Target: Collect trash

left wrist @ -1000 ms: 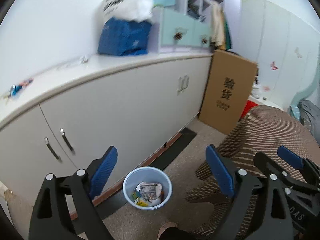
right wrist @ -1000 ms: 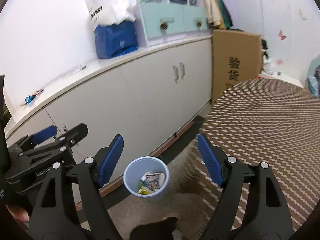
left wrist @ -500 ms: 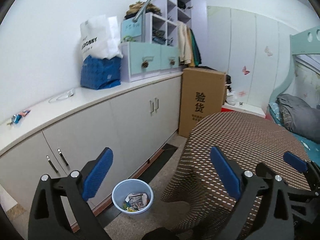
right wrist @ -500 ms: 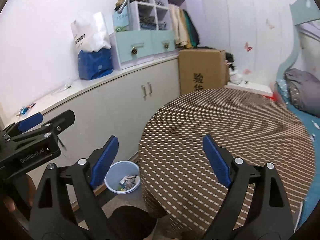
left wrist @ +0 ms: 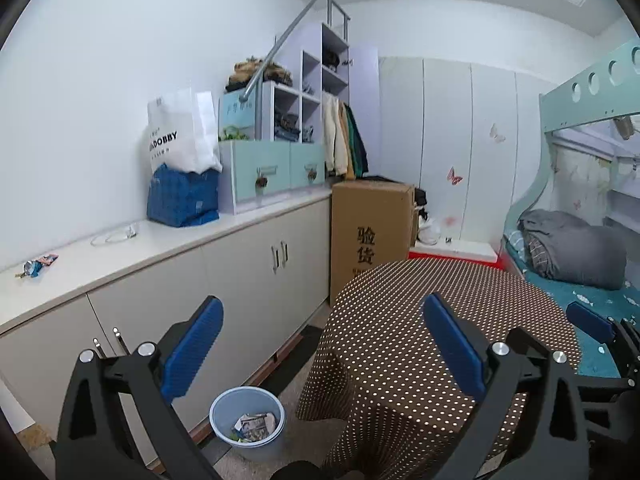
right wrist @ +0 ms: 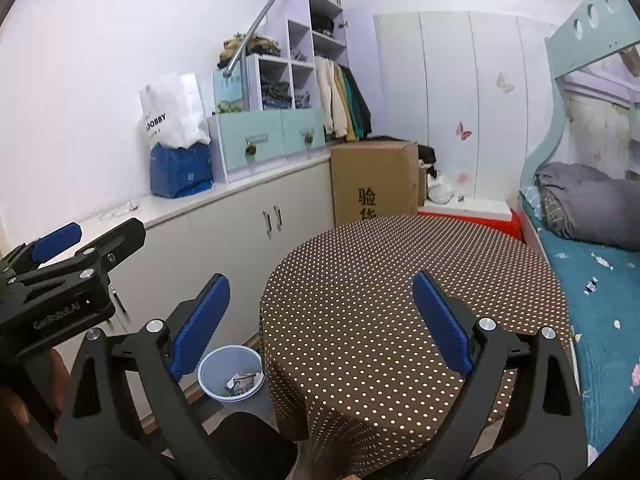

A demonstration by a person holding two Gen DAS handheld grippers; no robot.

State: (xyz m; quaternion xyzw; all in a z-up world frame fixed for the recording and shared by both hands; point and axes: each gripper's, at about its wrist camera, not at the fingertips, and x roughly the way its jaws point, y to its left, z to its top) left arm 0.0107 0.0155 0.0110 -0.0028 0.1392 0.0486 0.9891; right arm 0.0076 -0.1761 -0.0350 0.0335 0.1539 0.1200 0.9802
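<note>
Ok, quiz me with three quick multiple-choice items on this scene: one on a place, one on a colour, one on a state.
1. Where is the bin?
A. on the bed
B. on the floor between cabinet and table
C. on the counter

2. What colour are the pads on the right tongs?
A. red
B. green
C. blue

3. What is the bin's state?
A. holding paper trash
B. tipped over
C. lidded

Answers: B, it stands on the floor by the cabinet base; C, both pads show blue; A, crumpled paper lies inside the upright, open bin.
</note>
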